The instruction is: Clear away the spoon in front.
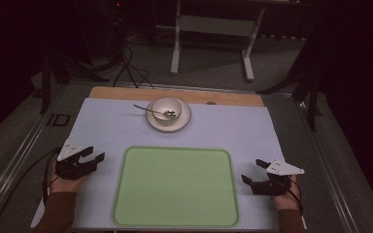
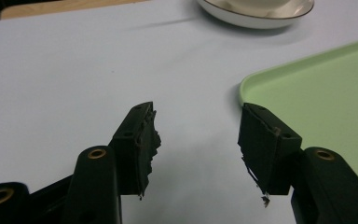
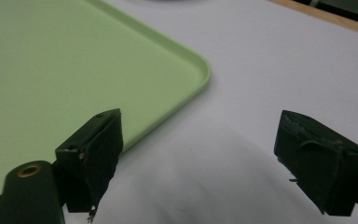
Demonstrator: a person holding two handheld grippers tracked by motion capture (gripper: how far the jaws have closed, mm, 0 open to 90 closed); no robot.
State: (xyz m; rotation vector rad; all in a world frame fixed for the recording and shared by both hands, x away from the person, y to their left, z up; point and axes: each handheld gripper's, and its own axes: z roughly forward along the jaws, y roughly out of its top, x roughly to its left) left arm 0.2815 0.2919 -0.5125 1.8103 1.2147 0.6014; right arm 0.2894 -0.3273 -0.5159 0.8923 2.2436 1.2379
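Flanking the green tray (image 1: 175, 187), the left gripper (image 1: 91, 156) and right gripper (image 1: 253, 171) both stand released, jaws wide with nothing between them. It lies between them, its rim just beside each gripper's inner finger.

Pale green tray (image 1: 175, 187) — flat, rounded corners — lies near the table's front edge.

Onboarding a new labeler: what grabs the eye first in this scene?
The big pale green tray lies empty at the near middle of the light mat. Beyond it, a white bowl sits on a plate with a spoon resting in it. The left claw and right claw flank the tray, both open and holding nothing.
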